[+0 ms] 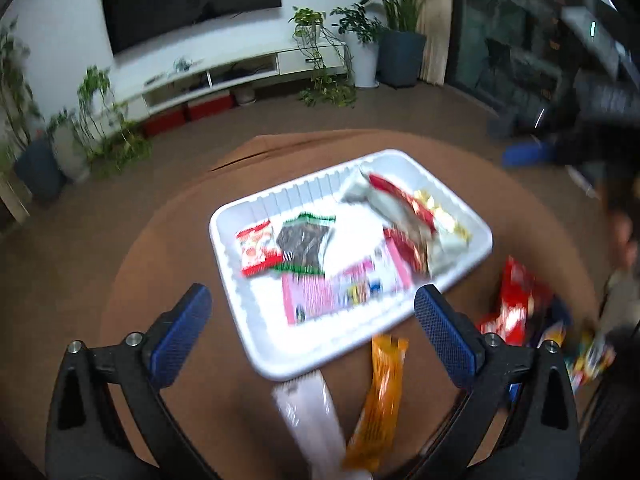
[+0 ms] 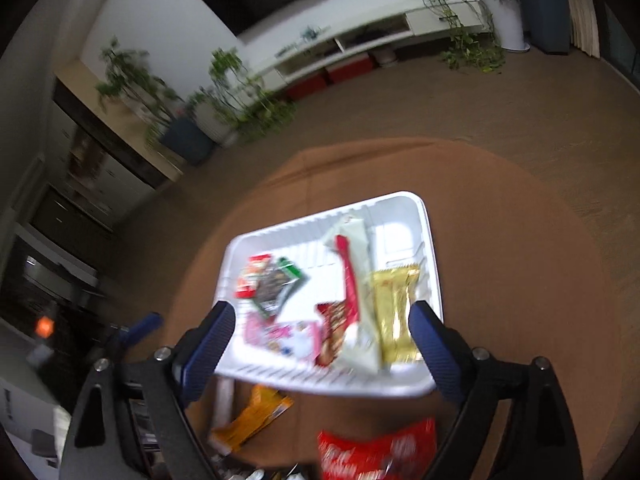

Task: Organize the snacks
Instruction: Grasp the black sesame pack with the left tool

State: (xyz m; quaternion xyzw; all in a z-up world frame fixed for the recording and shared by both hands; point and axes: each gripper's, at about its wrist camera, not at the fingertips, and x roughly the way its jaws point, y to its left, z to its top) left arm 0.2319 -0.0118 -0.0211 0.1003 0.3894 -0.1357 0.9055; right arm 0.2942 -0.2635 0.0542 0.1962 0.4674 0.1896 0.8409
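Snacks sit piled in a white ribbed plastic tray on the round brown surface: gold foil bar, pink pack. Orange wrapper and red bag lie outside. Left gripper and right gripper both spread wide, empty. Print's too blurry to read.

Both tongs, left and right, gape wide, empty

Motion-blurred print on the tray's pink packet; red bag cut off at the bottom edge.
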